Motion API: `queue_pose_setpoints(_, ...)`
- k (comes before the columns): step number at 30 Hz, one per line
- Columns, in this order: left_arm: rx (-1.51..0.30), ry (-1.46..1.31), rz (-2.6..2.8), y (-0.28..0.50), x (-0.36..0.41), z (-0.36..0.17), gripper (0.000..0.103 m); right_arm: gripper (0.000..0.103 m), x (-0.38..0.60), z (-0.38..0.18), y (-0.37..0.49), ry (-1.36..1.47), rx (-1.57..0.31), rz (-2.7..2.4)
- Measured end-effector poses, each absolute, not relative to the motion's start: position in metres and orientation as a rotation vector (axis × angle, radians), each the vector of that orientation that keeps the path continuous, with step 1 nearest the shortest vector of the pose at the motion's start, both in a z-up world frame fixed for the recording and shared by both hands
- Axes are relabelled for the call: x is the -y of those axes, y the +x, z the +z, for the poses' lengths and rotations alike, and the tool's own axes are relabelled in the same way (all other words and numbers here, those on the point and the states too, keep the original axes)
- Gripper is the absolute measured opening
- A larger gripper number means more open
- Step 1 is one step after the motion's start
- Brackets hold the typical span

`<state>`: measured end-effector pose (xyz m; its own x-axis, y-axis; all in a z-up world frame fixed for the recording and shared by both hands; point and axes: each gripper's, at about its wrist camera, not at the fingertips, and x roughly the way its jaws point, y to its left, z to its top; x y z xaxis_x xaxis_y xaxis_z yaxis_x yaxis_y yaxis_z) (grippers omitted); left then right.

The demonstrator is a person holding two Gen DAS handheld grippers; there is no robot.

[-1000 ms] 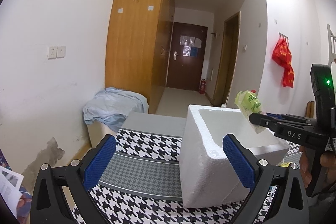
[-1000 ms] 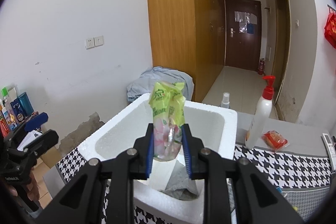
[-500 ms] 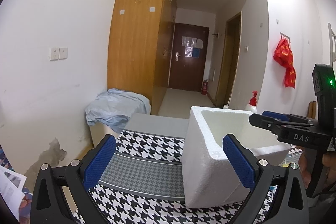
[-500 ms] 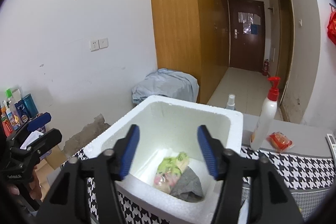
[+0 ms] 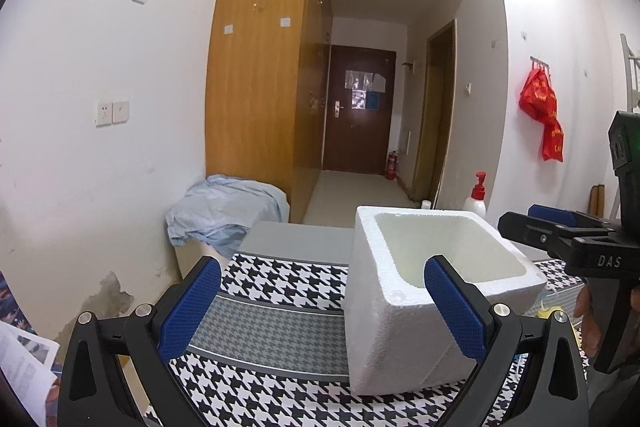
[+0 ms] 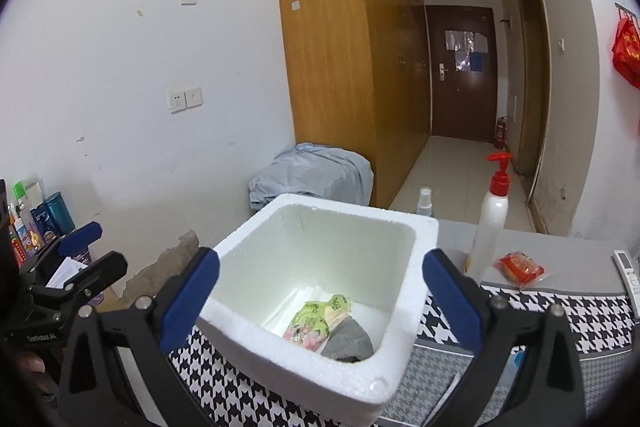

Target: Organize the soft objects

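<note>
While the left gripper [image 5: 320, 303] hangs wide open and empty beside the foam box [image 5: 400, 323], the right view shows the right gripper [image 6: 320, 291] with jaws just opened wide, empty; the green packet [image 6: 320, 319] it held a second ago now lies inside on a grey cloth [image 6: 348, 341]. A red packet [image 6: 520, 267] remains out.

We read "DAS" in pale capitals on the black body of the right gripper [image 5: 532, 223], seen from the left wrist. On the left gripper [image 6: 80, 255], in the right wrist view, small white lettering sits on its black body, too blurred for us to make out. The red bag [image 5: 542, 115] on the wall carries yellow characters we cannot read. The green packet [image 6: 320, 319] in the foam box [image 6: 304, 379] bears print too small to tell, as do the papers on the door [image 5: 362, 95].
</note>
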<state>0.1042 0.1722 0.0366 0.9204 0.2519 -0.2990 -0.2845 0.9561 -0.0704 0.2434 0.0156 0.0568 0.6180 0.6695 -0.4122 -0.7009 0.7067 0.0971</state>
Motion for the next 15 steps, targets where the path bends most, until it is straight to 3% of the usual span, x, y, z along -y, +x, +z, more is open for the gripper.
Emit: queue_pose_setpoints(15,-0.277,-0.101,0.249,0.095,-0.151,0.045,0.102,0.103,0.010,0.067,0.219,-0.079,-0.391,0.792)
